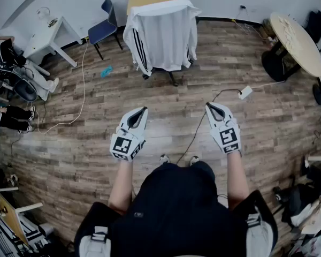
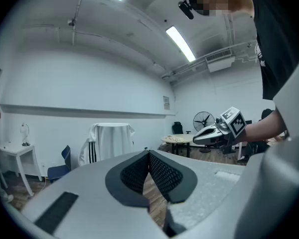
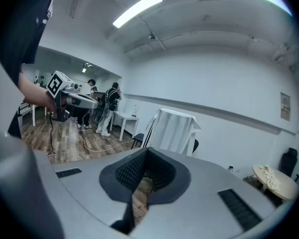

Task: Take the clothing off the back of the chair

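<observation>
I held the left hand-held gripper [image 1: 144, 110] and right hand-held gripper [image 1: 209, 106] empty, jaws together, aimed at 12 o'clock, since the white black-striped jacket [image 1: 161, 36] hung on the back of the dark chair [image 1: 173, 79], well apart.

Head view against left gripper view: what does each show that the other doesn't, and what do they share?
Only the head view: the left gripper from outside, plus a teal scrap and a cable on the floor. Only the left gripper view: a fan, the ceiling lights, and its own pads pressed together with nothing between them. Both: the jacket draped over the chair, the blue chair, the round table and the right gripper, shut.
</observation>
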